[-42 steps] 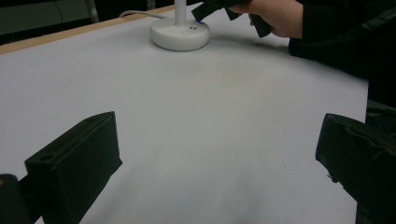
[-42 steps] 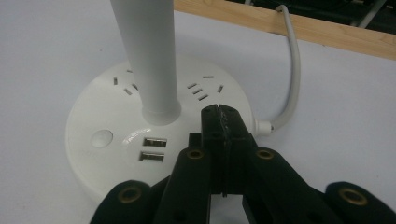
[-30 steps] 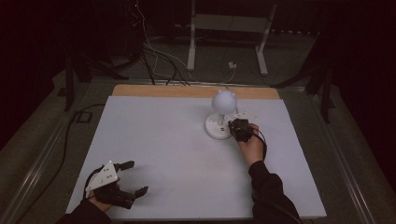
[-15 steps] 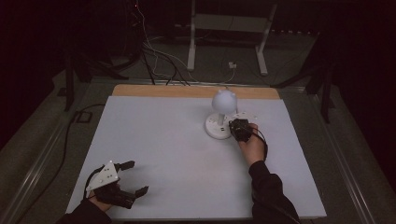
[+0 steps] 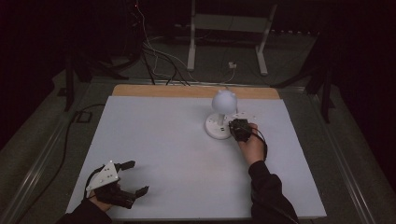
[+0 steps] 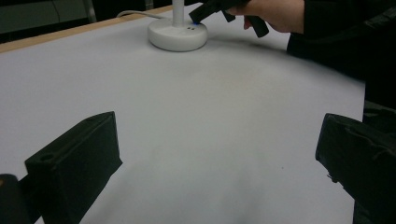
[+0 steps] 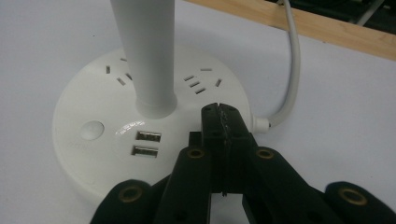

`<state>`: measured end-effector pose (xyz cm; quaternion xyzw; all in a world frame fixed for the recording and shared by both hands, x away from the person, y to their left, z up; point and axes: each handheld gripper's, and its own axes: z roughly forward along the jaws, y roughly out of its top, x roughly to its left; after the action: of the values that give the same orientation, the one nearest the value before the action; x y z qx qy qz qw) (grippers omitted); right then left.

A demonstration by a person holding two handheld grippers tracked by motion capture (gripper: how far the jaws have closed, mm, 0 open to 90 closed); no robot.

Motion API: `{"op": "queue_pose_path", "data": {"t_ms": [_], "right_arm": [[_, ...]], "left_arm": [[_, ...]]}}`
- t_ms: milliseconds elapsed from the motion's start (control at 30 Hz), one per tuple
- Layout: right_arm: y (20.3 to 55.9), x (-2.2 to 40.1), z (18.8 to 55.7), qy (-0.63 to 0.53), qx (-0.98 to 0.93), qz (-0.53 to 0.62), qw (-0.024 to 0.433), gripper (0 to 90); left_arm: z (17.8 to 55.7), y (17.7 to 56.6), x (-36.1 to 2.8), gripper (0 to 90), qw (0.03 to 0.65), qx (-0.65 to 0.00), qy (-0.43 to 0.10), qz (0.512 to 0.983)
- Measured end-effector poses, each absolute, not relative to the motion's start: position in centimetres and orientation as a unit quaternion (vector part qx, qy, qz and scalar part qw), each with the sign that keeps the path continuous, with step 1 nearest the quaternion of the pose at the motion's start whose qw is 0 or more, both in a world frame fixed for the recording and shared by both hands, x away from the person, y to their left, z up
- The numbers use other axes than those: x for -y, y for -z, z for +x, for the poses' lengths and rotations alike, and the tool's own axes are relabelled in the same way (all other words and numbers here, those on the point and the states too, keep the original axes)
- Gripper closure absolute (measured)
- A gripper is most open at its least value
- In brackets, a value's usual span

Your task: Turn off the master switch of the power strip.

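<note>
A white desk lamp [image 5: 219,122] stands right of centre in the high view, toward the far side of a white table [image 5: 159,140]. It has a round flat base [image 7: 93,154], a straight white stem and a ball-shaped head. In the right gripper view the base sits at centre left, with socket slots on top, two USB ports [image 7: 145,143] at the front and a round button [image 7: 91,130] to their left. A white cord [image 7: 289,70] leaves the base toward the upper right.

The right gripper [image 7: 220,122] has its jaws pressed together with nothing between them; their tip sits over the base's right side, just beside the stem. The step looks like pressing a control on the base. To do it well, the closed tip should press straight down and lightly, so the lamp neither slides nor tips.

The left gripper [image 5: 127,178] rests at the lower left of the high view, jaws spread wide and empty, well apart from the lamp.
</note>
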<state>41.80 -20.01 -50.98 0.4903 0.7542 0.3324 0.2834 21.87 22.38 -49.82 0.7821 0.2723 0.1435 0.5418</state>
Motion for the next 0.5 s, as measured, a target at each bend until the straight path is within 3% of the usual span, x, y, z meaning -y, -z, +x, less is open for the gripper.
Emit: {"op": "queue_pose_path", "data": {"t_ms": [433,500], "right_arm": [[50.88,19.79,41.70,-0.329,-0.754,0.489,0.290,90.0],[50.51,19.79,41.72,-0.332,-0.754,0.491,0.284,86.0]], "left_arm": [[21.97,49.78,-22.56,0.4,0.543,-0.274,-0.146,0.780],[21.96,49.74,-22.56,0.4,0.542,-0.274,-0.147,0.780]]}}
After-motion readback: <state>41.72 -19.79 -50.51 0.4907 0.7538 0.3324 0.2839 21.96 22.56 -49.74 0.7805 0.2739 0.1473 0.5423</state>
